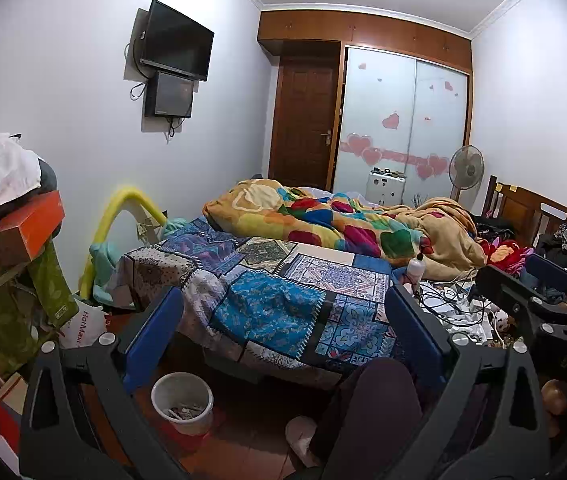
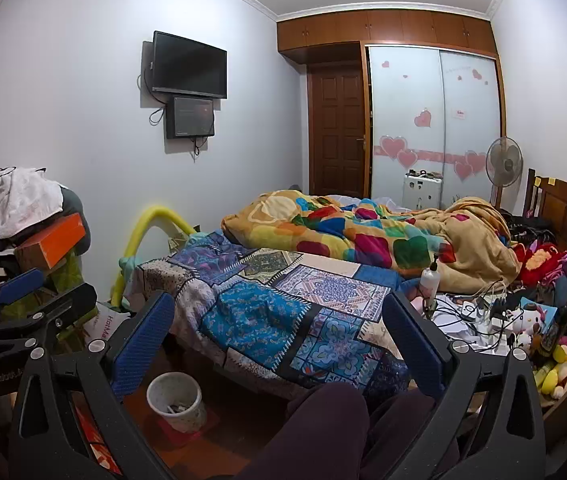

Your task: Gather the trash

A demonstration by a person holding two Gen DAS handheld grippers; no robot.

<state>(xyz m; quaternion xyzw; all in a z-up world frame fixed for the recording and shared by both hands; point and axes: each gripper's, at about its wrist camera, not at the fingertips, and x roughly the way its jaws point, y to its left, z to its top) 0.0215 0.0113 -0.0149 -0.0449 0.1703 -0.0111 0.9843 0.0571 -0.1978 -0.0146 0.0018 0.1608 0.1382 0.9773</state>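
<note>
Left hand-held gripper (image 1: 283,344) gapes above trash bin (image 1: 182,402).

Ahead of your tongs stands the bed (image 1: 323,364), spread with a patchwork cover (image 1: 279,300); a rumpled bright blanket (image 1: 323,220) lies beyond. Below your left-hand finger, on the floor (image 1: 243,440), sits the white bin (image 1: 182,402).

I see a white-walled bedroom: wall-mounted television (image 2: 189,65), wooden door (image 2: 337,134), sliding wardrobe (image 2: 431,120), quilt-covered bed (image 2: 283,304), standing fan (image 2: 504,162).
</note>
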